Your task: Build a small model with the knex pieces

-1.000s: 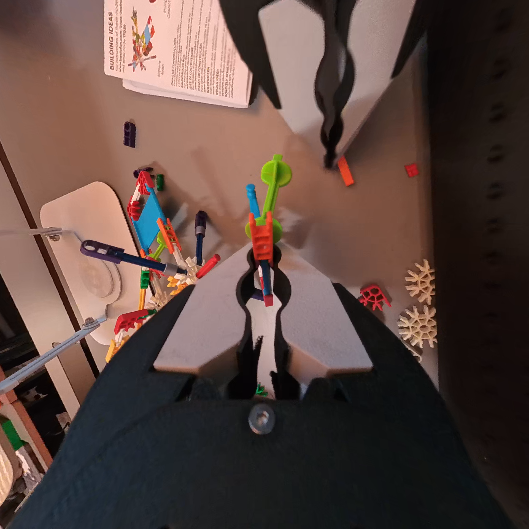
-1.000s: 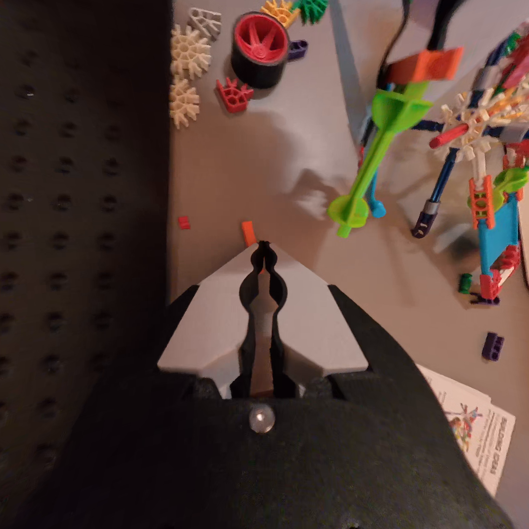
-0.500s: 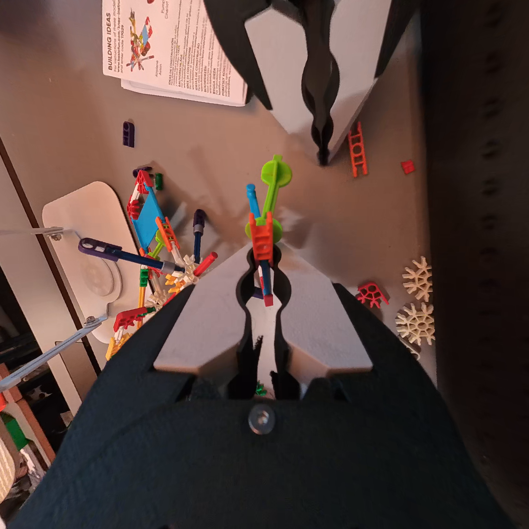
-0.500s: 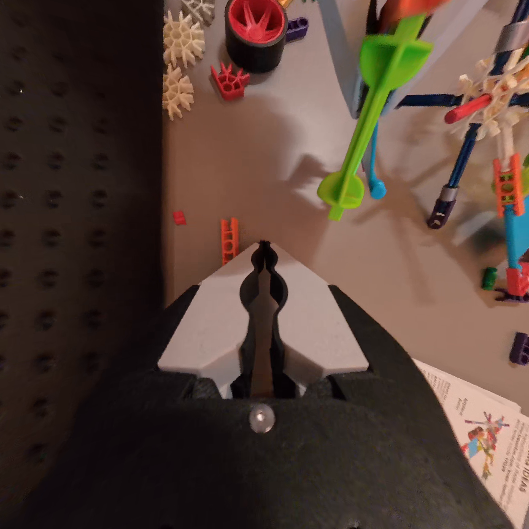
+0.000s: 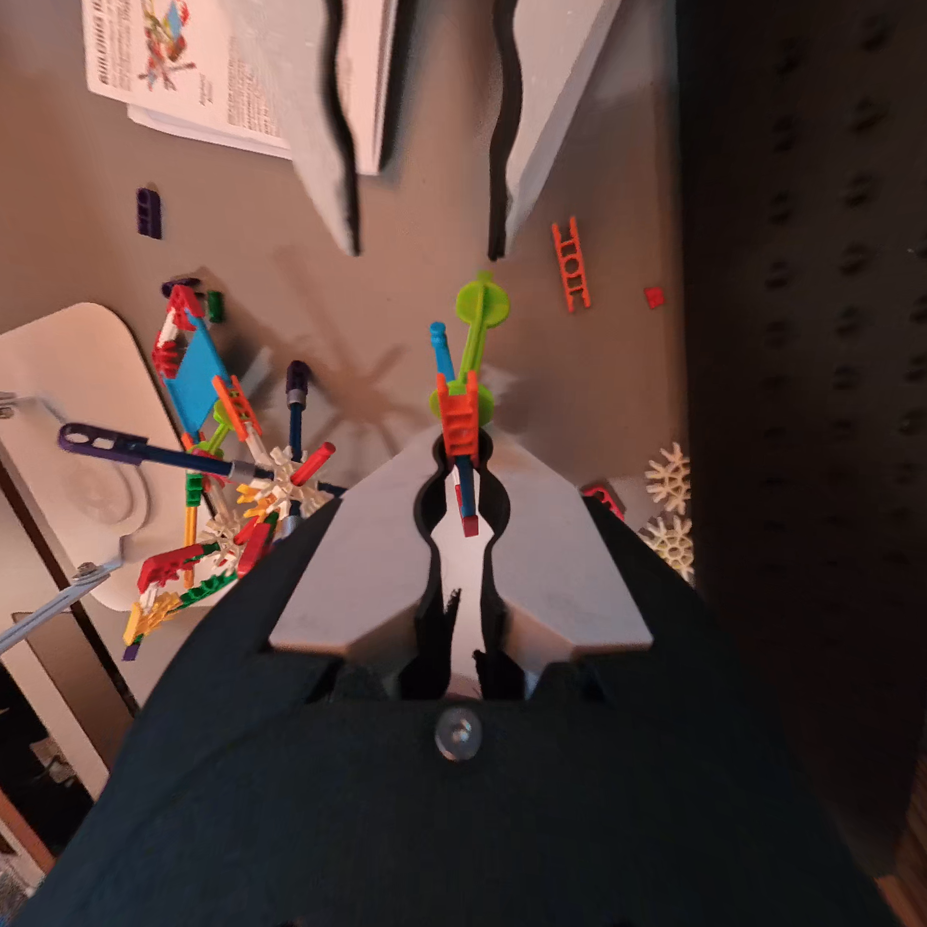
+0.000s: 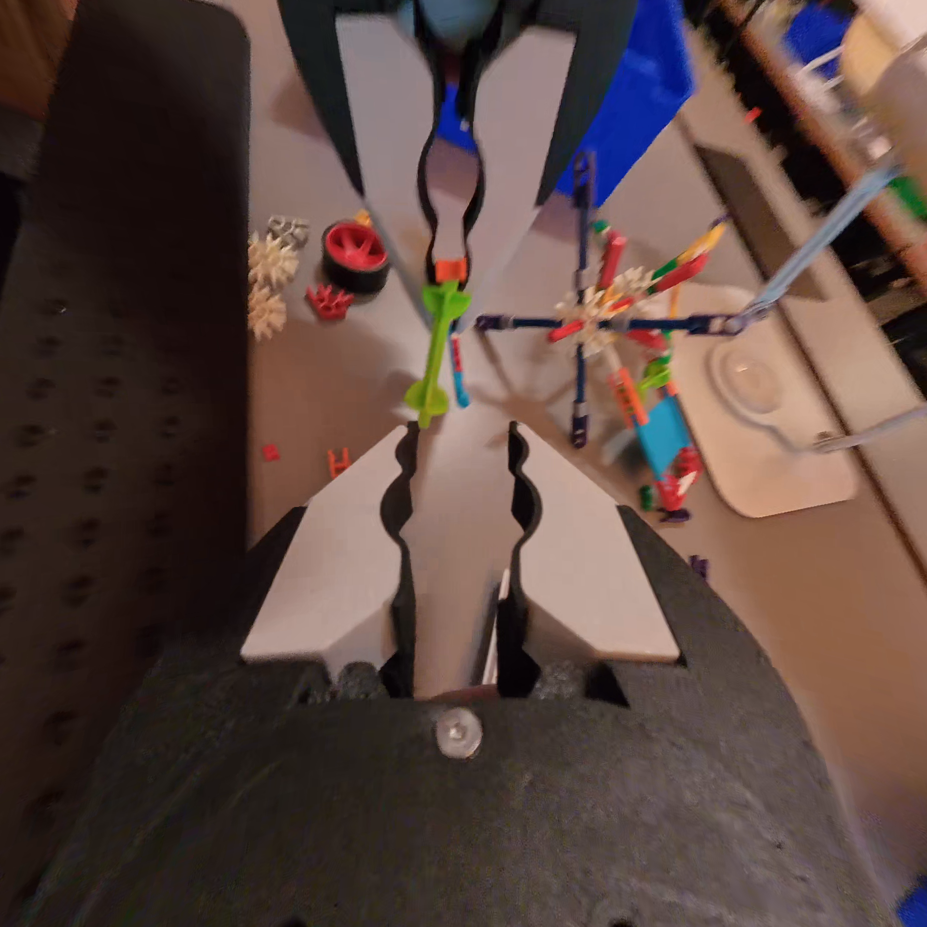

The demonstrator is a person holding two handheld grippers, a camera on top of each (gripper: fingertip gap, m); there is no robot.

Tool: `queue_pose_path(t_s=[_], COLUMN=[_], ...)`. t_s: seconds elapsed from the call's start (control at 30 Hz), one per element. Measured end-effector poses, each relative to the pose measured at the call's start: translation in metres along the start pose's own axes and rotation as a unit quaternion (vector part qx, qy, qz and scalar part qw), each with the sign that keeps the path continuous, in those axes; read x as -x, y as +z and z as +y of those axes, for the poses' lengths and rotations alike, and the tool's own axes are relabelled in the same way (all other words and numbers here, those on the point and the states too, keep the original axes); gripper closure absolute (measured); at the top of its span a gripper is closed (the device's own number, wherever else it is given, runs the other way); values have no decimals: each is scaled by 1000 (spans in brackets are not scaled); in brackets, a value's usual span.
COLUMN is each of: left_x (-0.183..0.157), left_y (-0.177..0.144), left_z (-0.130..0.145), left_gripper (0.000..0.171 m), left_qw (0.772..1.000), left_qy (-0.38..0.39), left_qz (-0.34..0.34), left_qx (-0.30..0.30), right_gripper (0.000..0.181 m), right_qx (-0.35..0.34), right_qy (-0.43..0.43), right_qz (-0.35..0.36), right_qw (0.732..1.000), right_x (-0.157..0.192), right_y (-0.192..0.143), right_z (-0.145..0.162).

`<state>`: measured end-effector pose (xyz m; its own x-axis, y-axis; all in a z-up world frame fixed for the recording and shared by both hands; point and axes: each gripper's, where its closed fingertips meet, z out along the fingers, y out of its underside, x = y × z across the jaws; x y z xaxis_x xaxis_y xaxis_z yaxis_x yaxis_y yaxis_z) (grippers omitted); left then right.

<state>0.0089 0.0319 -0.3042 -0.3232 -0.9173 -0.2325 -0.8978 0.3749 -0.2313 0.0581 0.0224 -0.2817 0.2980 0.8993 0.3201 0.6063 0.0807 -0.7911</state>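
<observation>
Two jaws of the left gripper [image 5: 460, 441] pinch the orange connector [image 5: 459, 416] on the green-and-blue rod piece [image 5: 476, 341]. Opposite, the right gripper [image 6: 461, 429], pressed together a moment ago beside the loose orange ladder piece [image 5: 571, 265], now stands spread, empty, facing the green rod's tip.

Hobby or lab-type workbench. Grey matte tabletop [image 5: 577, 351], a black perforated foam mat [image 6: 125, 401] along one edge. Loose plastic construction-toy parts are scattered about: cream snowflake connectors [image 5: 669, 476], an orange ladder-shaped piece [image 5: 572, 265], a red-hubbed black wheel [image 6: 356, 256], and a multicolour rod-and-connector model [image 5: 236, 451] near the opposite edge. A printed white instruction leaflet [image 5: 190, 75] lies toward a corner. A white rounded stand base [image 6: 762, 426] with metal struts sits beside the model. Blurred shelving lies beyond the table.
</observation>
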Motion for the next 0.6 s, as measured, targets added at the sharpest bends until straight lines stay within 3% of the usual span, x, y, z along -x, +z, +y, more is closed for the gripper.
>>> queue_pose_path(t_s=[0.03, 0.17, 0.3, 0.47, 0.53, 0.6], left_x=[-2, -11, -18, -20, -19, -19], left_y=[1, 5, 8, 6, 7, 8], left_z=[-1, -7, -10, -15, -14, -16], left_gripper=[169, 169, 169, 169, 169, 169], left_qw=[1000, 999, 997, 995, 994, 993], left_qy=[0, 11, 29, 17, 12, 10], left_qz=[8, 36, 53, 88, 98, 106], left_qx=[3, 18, 38, 42, 50, 51], right_gripper=[140, 144, 181, 181, 163, 162], right_qx=[-1, 33, 44, 31, 13, 4], right_qy=[-10, -30, -35, -22, -10, -5], right_qz=[0, -34, -49, -53, -73, -83], right_qw=[1000, 998, 997, 998, 997, 997], right_x=[3, 20, 24, 23, 29, 31], right_y=[1, 20, 23, 18, 16, 14], right_z=[-3, 5, 12, 10, 5, 2])
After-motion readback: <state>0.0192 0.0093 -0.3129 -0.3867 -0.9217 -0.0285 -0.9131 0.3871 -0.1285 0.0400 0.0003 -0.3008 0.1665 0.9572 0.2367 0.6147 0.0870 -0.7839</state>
